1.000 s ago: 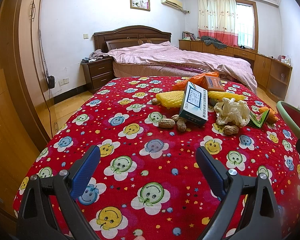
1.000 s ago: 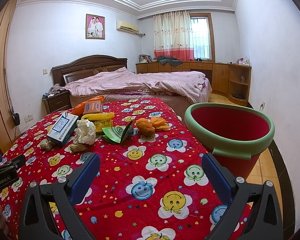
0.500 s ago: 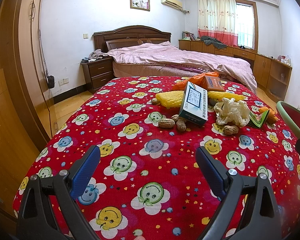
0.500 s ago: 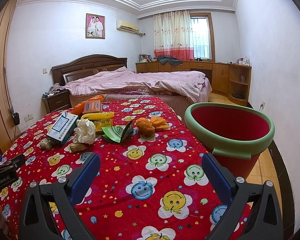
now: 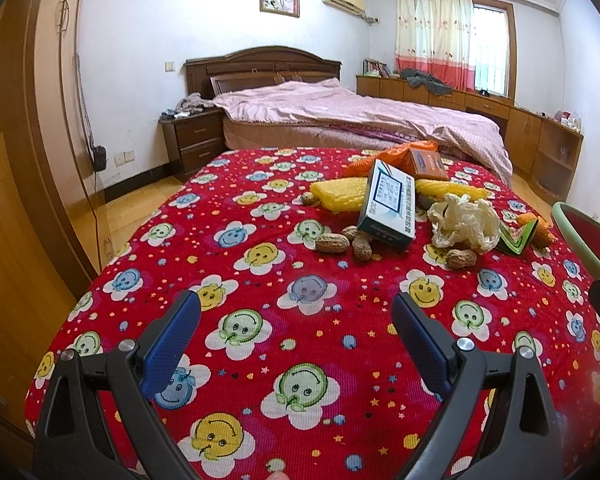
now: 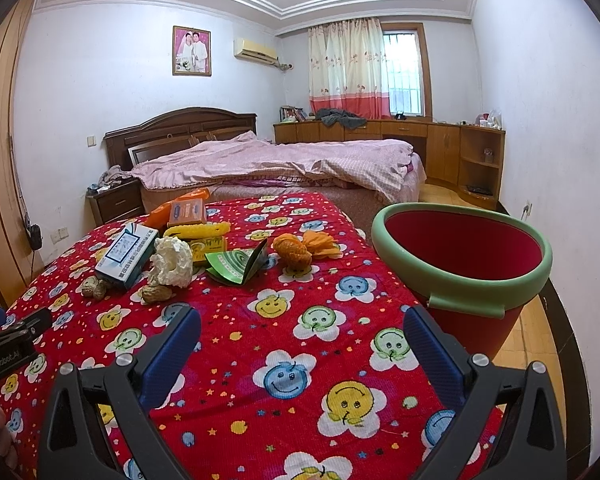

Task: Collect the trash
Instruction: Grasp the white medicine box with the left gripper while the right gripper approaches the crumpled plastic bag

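Ribbed red cloth [image 5: 300, 280] carries a glossy cardboard box [image 5: 388, 204], crumpled plastic [image 5: 462, 220] and rough-shelled peanuts [image 5: 332, 243].

My left gripper [image 5: 296, 320]: blue-padded jaws spread wide, nothing between them, held over a red smiley-flower cloth [image 5: 260, 272]. Ahead on the cloth, one cluster of trash: white-and-teal carton [image 5: 388, 204], tilted, resting on a yellow ridged piece [image 5: 338, 196]; three peanuts [image 5: 332, 243] at the carton's near end; crumpled whitish plastic bag [image 5: 462, 222] with another peanut [image 5: 461, 258] just before it; small orange box [image 5: 428, 164] behind; green wrapper [image 5: 516, 236] at right. Green-rimmed red bin [image 5: 580, 236] at the right edge.
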`<action>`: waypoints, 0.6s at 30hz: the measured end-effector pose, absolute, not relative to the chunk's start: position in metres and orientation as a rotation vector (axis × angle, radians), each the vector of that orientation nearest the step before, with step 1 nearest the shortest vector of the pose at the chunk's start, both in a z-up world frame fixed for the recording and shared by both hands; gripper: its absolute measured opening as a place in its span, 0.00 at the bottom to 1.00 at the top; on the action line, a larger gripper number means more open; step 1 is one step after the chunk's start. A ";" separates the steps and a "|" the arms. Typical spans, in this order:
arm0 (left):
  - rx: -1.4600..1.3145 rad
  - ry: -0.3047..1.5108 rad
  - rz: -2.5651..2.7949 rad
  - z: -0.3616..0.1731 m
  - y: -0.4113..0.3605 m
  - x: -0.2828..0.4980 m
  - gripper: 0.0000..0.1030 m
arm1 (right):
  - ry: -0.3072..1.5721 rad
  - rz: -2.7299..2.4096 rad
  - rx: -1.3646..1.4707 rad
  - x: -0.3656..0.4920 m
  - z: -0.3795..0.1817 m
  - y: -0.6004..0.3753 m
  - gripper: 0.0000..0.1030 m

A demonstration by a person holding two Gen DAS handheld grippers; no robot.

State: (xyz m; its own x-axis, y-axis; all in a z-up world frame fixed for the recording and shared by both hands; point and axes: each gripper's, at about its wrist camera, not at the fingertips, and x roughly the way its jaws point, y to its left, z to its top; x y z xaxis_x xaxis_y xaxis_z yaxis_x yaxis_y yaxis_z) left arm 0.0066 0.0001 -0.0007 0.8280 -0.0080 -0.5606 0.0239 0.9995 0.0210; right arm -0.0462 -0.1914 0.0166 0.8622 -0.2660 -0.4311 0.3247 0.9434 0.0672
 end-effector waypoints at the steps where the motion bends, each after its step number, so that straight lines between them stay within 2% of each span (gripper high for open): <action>1: 0.024 0.601 -0.020 -0.003 0.001 0.008 0.93 | 0.435 -0.311 0.141 -0.046 0.017 -0.191 1.00; 18: 0.023 0.686 -0.113 0.021 -0.017 0.053 0.93 | 0.514 -0.284 0.162 -0.023 0.036 -0.209 1.00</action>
